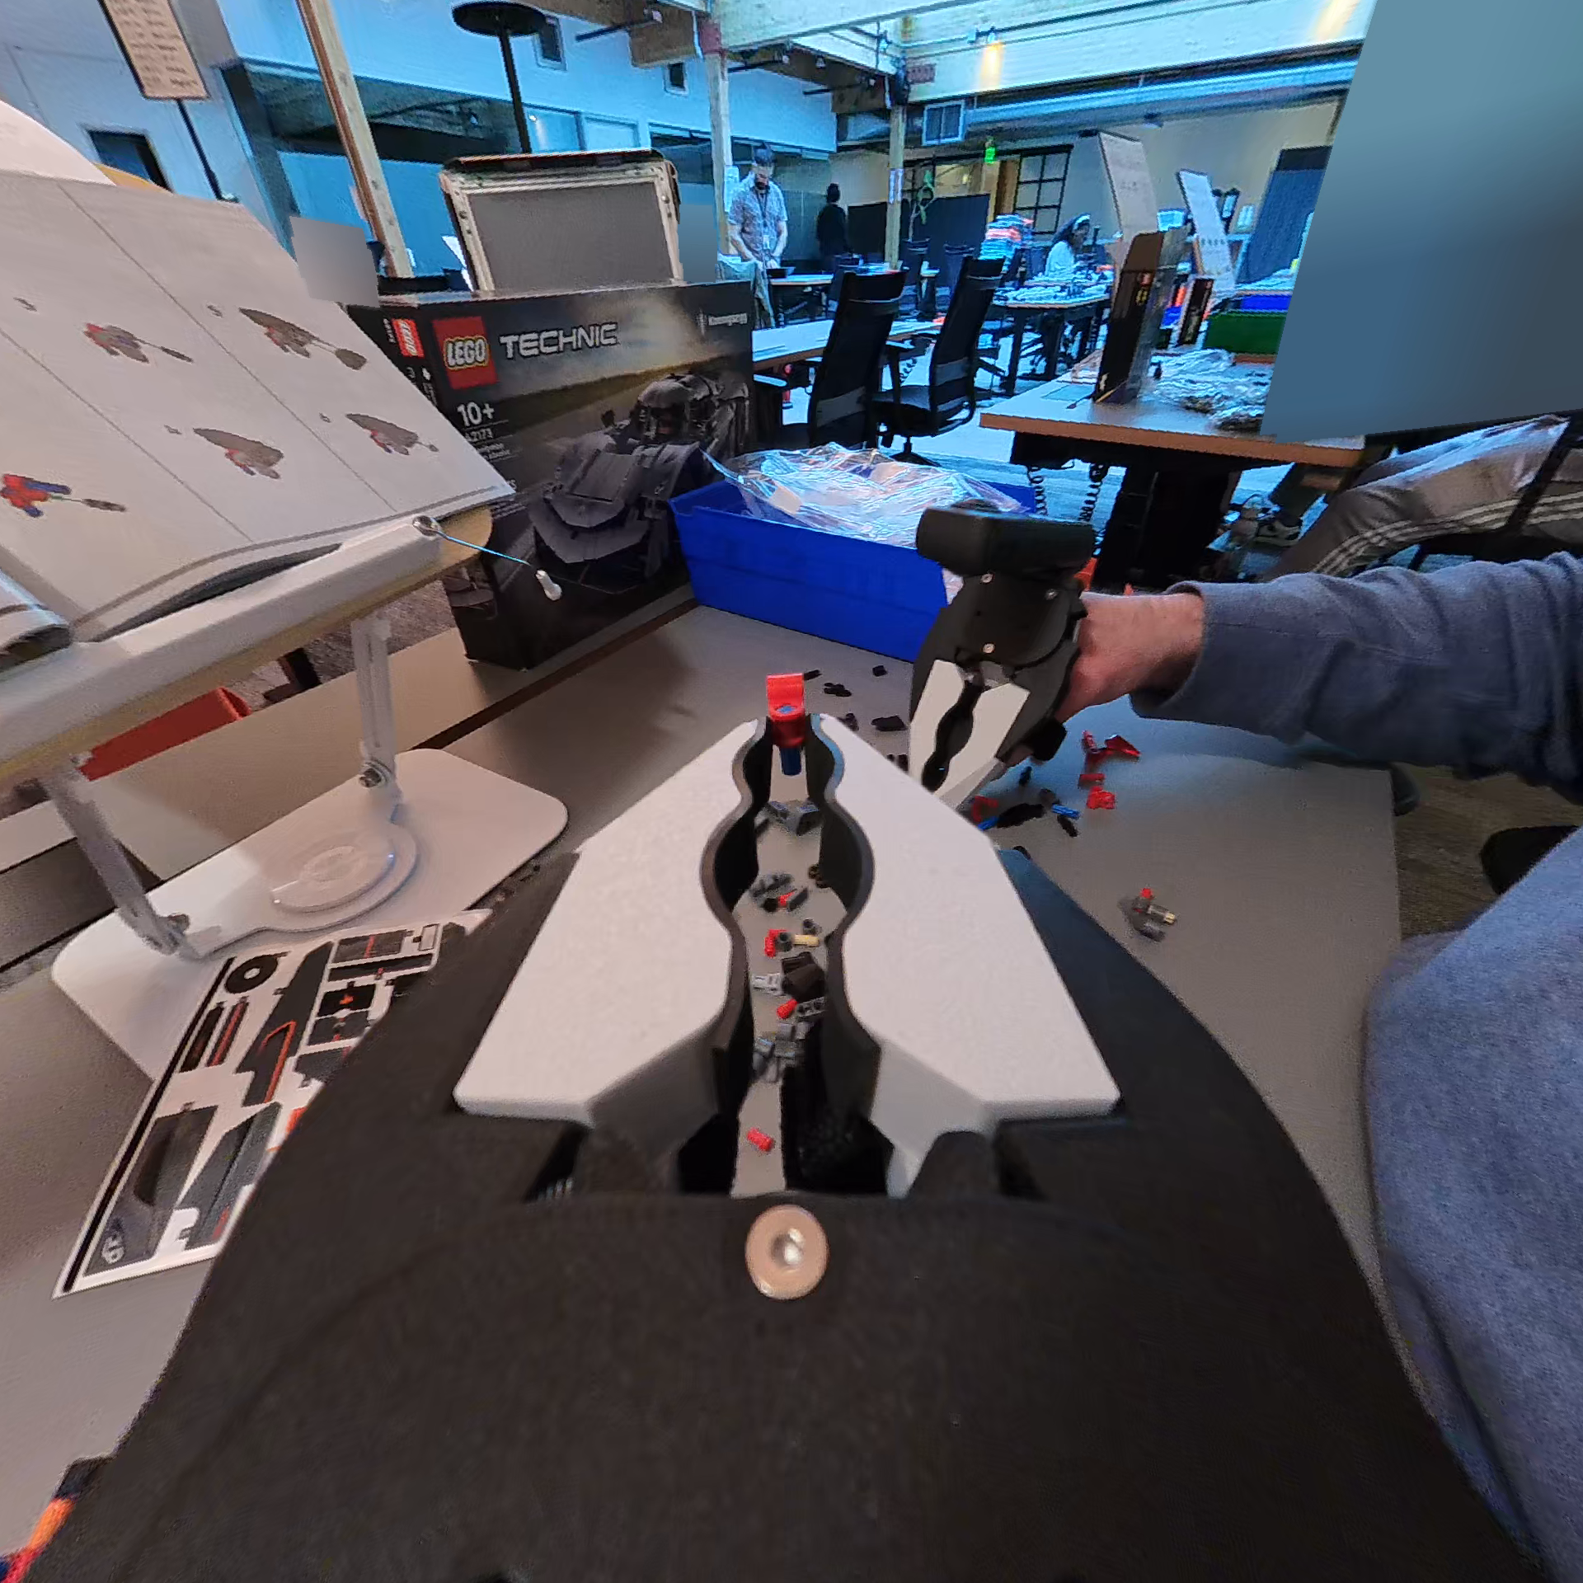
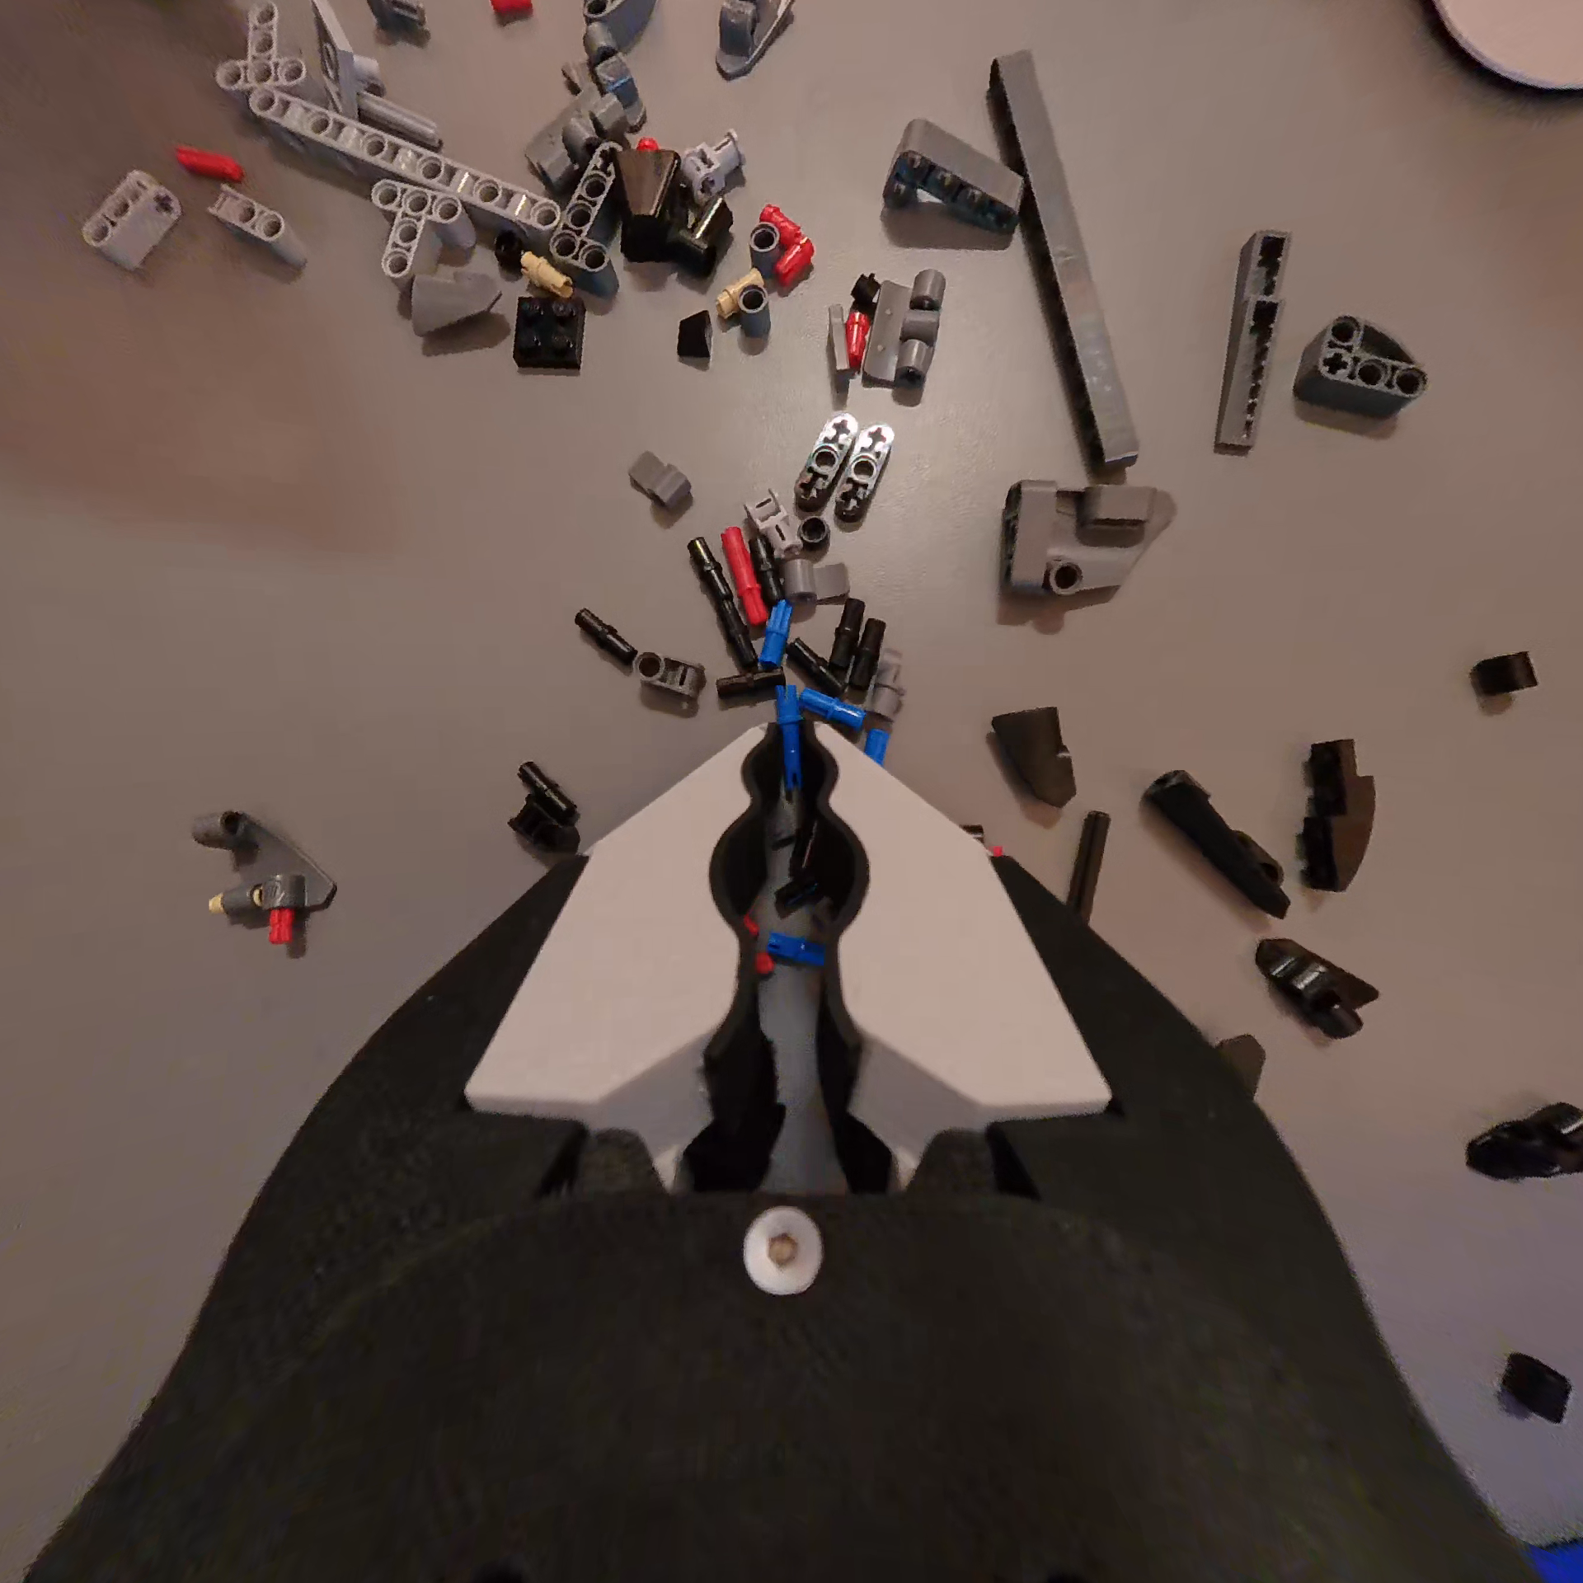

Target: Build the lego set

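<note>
In the left wrist view, our left gripper [image 1: 788, 737] is raised over the grey worktop [image 1: 1199, 822], its jaws drawn narrow and clamped at the tips on a small red connector [image 1: 786, 711] with a blue pin [image 1: 789, 758] hanging from its underside. Loose small pieces [image 1: 792, 942] lie on the worktop below the gap between the fingers. Toward the left edge stands a white book stand [image 1: 343, 848] carrying the open instruction booklet [image 1: 214, 385], and a sticker sheet [image 1: 248, 1079] lies flat in front of its base. At the far edge we see the dark set box [image 1: 591, 445] and, just beside it to the right, a blue bin [image 1: 814, 565] with clear plastic bags in it. Farther right our right gripper [image 1: 959, 771] points down at the worktop among red parts [image 1: 1105, 754], held by a hand [image 1: 1122, 651] in a blue sleeve; from here its jaws look narrow.

In the right wrist view, we look straight down on the worktop [image 2: 257, 557]. The right gripper [image 2: 792, 745] has its jaws narrow, gripping a blue pin [image 2: 790, 737] upright at the tips. Just ahead lies a cluster of black, red and blue pins [image 2: 754, 617]. Toward the far left a light grey beam assembly [image 2: 385, 163] rests among grey connectors; a long dark grey beam [image 2: 1066, 257] lies to the right, and black curved panels [image 2: 1216, 839] sit scattered near the right edge.
</note>
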`<state>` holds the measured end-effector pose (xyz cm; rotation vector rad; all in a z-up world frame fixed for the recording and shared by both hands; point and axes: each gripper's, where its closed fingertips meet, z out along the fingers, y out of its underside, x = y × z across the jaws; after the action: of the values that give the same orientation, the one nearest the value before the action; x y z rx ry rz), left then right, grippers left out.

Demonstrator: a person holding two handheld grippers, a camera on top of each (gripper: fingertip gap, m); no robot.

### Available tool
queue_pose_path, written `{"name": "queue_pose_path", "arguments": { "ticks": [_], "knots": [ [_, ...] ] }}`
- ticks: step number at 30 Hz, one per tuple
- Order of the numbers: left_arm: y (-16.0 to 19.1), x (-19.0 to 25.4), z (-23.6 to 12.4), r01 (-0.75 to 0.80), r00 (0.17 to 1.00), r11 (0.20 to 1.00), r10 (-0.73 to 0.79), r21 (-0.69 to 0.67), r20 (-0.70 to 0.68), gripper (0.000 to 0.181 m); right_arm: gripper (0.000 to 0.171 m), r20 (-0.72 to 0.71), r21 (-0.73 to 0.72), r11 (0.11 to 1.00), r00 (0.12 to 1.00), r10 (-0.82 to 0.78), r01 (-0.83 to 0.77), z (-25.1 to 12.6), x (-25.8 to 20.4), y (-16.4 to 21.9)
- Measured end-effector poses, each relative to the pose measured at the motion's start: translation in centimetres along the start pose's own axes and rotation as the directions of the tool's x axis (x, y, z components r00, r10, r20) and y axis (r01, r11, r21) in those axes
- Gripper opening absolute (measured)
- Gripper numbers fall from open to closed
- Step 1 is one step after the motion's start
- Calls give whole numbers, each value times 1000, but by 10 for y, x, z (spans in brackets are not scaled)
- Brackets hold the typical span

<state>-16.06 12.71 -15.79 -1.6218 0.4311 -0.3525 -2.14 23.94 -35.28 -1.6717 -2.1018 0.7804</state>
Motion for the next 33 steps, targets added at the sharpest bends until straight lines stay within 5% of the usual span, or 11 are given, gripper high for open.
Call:
{"name": "queue_pose_path", "arguments": {
  "ticks": [1,6,15,33],
  "knots": [
    [0,-1,0,-7,1000,1000,7,-2,7,5,1,6,14,1000,1000,11,-11,-1,-1,-2],
    [0,-6,-1,-47,998,999,48,-11,49,5,1,-29,90,996,999,15,-13,-18,-3,-20],
    [-5,-9,11,-118,987,993,120,-23,108,5,1,6,354,934,999,-52,46,-69,-45,-122],
    [-6,-13,20,-230,950,970,242,-80,197,5,1,114,559,829,991,-76,-1,-68,-75,-222]
  ]
}}
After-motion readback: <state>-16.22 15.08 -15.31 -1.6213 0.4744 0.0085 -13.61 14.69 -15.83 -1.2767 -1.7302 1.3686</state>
